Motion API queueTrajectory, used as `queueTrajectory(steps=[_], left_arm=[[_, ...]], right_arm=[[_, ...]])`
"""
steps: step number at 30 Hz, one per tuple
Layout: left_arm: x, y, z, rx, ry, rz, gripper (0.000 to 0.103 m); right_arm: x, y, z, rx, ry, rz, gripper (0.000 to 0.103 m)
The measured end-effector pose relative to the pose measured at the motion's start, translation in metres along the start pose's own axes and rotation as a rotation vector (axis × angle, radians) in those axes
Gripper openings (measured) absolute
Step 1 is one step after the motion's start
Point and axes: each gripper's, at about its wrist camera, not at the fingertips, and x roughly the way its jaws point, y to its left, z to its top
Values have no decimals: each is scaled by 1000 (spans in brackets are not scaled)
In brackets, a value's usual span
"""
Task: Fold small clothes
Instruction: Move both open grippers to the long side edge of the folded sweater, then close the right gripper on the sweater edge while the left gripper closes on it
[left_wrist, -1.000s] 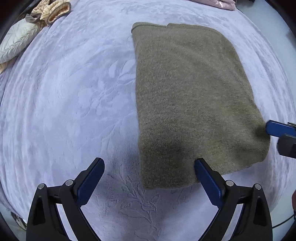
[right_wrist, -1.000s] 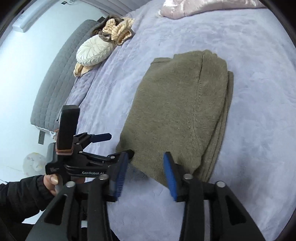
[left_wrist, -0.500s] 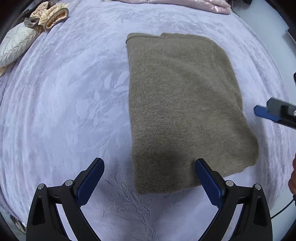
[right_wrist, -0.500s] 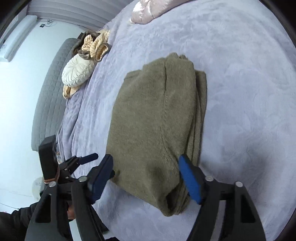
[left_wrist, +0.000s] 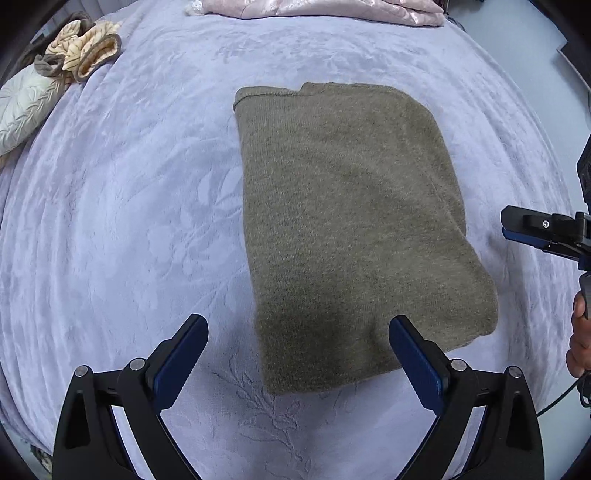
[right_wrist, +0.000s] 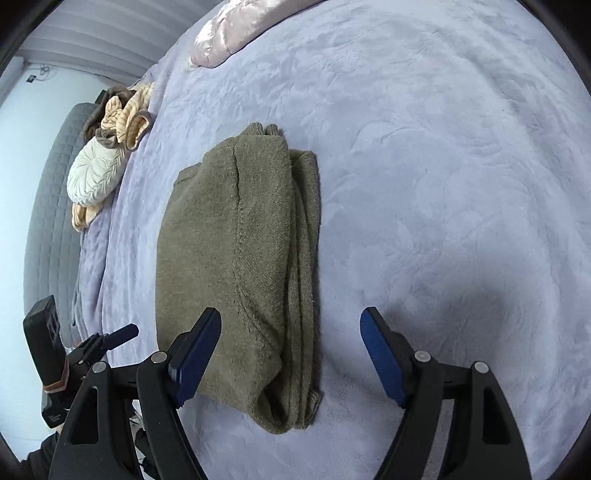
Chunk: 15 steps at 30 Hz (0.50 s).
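Note:
An olive knitted garment lies folded into a flat rectangle on the lilac bedspread. My left gripper hangs open over the garment's near edge with nothing between its fingers. In the right wrist view the same garment shows its stacked layers along the right side. My right gripper is open wide above the garment's near corner, holding nothing. In the left wrist view the right gripper shows from the side at the right edge, clear of the cloth.
A white round cushion and a beige striped bundle lie at the head of the bed, seen too in the left wrist view. A pink satin cover lies along the far edge. A grey quilted headboard stands at left.
Both grippers have pulled back from the garment, which looks smaller and farther off. The right gripper has opened wide and swung to the garment's right side.

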Motion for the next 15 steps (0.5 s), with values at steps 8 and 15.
queueTrajectory(steps=[8,15], left_arm=[[30,41,31,-53,63,-155,99],[53,65,54,-107,105,-294,99]], right_arm=[[12,-10,6,-6,18,-2,81],[39,-1,14,-22,57,27,81]])
